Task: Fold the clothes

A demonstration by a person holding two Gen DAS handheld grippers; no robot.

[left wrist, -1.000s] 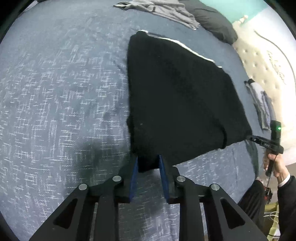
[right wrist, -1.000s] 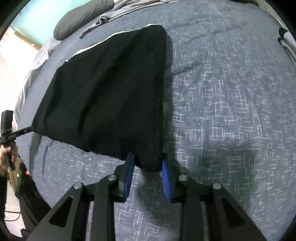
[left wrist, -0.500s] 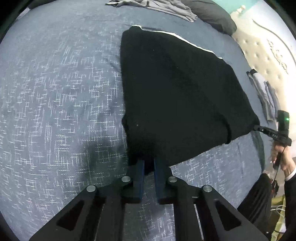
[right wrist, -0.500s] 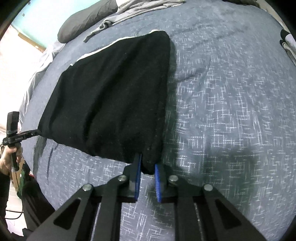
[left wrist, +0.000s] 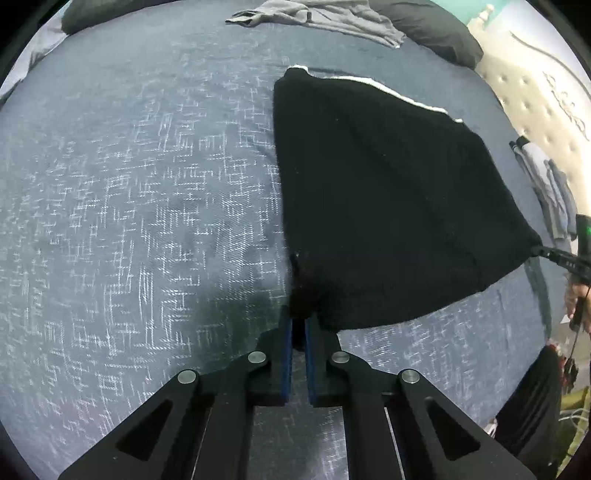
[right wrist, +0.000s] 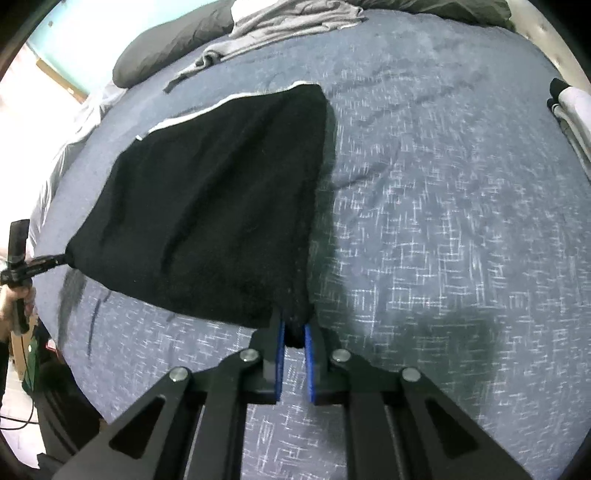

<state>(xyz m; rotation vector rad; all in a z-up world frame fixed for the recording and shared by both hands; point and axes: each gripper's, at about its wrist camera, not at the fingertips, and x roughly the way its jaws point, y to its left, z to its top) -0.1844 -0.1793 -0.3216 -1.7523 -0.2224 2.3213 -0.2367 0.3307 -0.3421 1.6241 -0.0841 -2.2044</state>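
Observation:
A black garment [left wrist: 384, 199] with a thin white edge along its far side is stretched over the blue patterned bedspread [left wrist: 147, 206]. My left gripper [left wrist: 298, 325] is shut on its near left corner. The right gripper [left wrist: 550, 253] shows at the far right of that view, pinching the other near corner. In the right wrist view the same black garment [right wrist: 221, 192] fills the left half, my right gripper [right wrist: 294, 330] is shut on its near right corner, and the left gripper [right wrist: 61, 260] holds the left corner. The near edge hangs lifted between them.
A grey garment [left wrist: 332, 18] and a dark pillow [left wrist: 432, 29] lie at the head of the bed. Folded clothes [left wrist: 546, 184] are stacked by the tufted headboard [left wrist: 535, 96]. The bed's edge and floor clutter lie at lower right [left wrist: 546, 406]. A person's hand [right wrist: 11, 299] grips the left handle.
Both grippers went from open around the garment's near corners to shut on them. The near edge has since lifted slightly off the bedspread and pulled taut.

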